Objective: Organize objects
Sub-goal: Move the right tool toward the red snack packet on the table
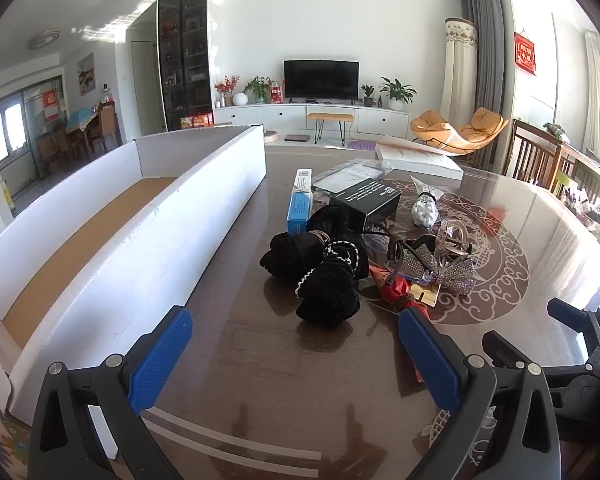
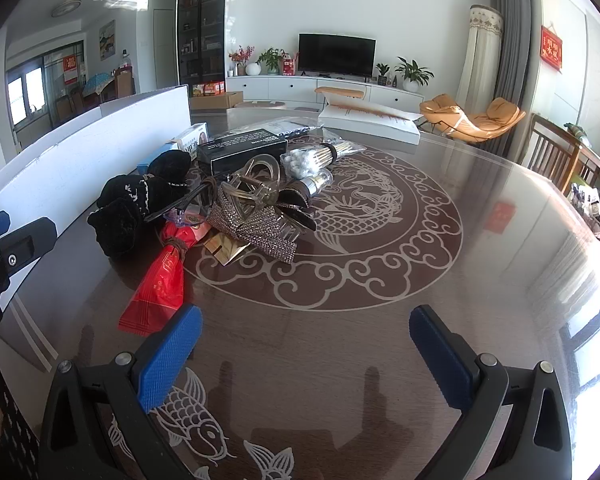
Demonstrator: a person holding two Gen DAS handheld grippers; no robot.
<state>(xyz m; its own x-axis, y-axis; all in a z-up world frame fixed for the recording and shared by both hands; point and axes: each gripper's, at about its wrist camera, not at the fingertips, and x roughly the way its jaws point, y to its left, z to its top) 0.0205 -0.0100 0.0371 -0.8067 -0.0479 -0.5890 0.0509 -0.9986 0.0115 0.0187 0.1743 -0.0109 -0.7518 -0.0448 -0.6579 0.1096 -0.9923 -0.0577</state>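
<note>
Gleaming dark table [image 2: 480, 240], sunlit living room

Pretty bright daylight coming in from the windows on the right, so the glossy dark brown patterned worktop [image 2: 500, 240] has heavy glare there. Fisheye bends the edges hard, corners go black.

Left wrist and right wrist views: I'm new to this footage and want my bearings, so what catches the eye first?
A jumbled pile sits mid-table: black velvet scrunchies, a rhinestone bow clip, a black box and a red packet. Left of it stands a long white cardboard tray with a brown floor, nothing visible inside. Both the left gripper and the right gripper are open, holding nothing.
</note>
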